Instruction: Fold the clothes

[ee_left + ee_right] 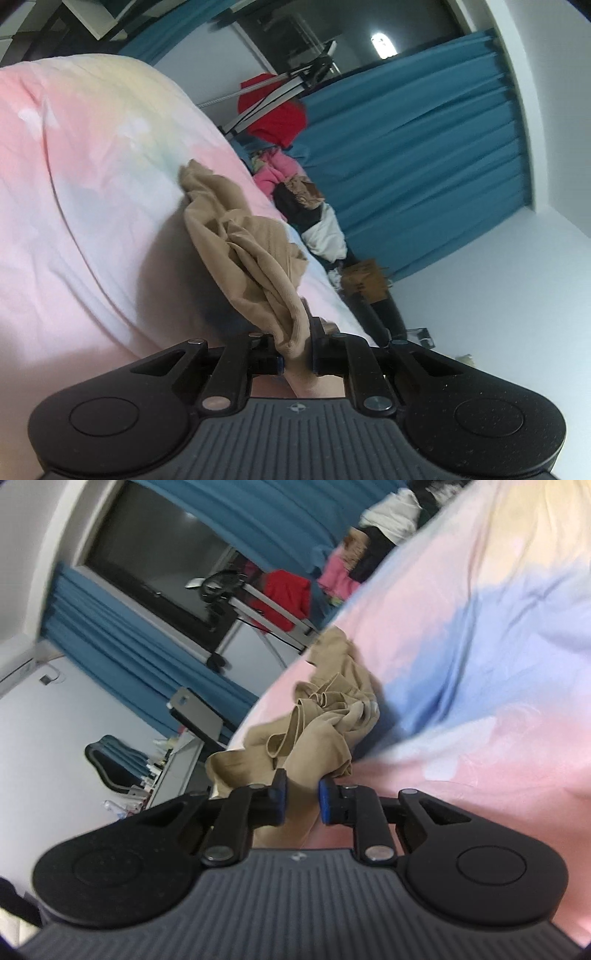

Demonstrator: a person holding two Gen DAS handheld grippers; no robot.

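A thin tan garment [240, 236] lies bunched on a pastel pink, blue and yellow bedspread [81, 177]. My left gripper [297, 354] is shut on one end of it, and the cloth stretches away from the jaws in a twisted rope. In the right wrist view the same tan garment [317, 738] is crumpled with loose elastic edges showing. My right gripper [302, 797] has its blue pads [325, 801] pressed on a bunch of that cloth, with a narrow gap filled by fabric. The bedspread [461, 664] fills the right half of that view.
A heap of other clothes [295, 192], pink, black and white, sits at the bed's far edge. A red garment [273, 110] hangs on a drying rack. Blue curtains [424, 147] and white walls stand behind. A desk with a chair [110, 764] is at the left.
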